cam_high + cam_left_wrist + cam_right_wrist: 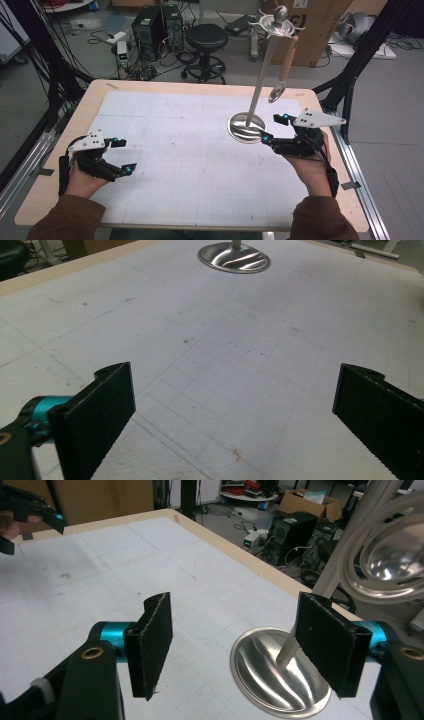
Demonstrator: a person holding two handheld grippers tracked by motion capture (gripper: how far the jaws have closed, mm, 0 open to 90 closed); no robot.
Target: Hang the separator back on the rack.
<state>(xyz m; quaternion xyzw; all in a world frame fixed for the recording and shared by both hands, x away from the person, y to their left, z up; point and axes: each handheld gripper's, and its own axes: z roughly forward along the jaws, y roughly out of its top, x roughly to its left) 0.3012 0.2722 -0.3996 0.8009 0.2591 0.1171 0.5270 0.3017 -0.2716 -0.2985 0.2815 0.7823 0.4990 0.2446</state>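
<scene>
Polished steel: a stand (246, 128), set on its round base toward the right side of the tabletop (200, 86), on the white gridded mat (190, 150). Rises in a thin pole (262, 75) to a ring of hooks at the top. Carries one spoon (286, 62) with a wooden handle, hung from a hook so that the bowl dangles clear above the mat, beside the pole and not touching it. Probably kept there so the handle hangs free and is easy to take from the side.

Right gripper (272, 129): low, just beside the base, jaws apart with nothing between them, the base and the foot of the pole showing through the gap in the right gripper view. Sits under the spoon rather than at it, so looks parked near the stand, or lined up with its foot.

Left gripper (125, 156): well apart at the left edge of the mat, jaws wide, holding nothing, seemingly waiting out of the way.
</scene>
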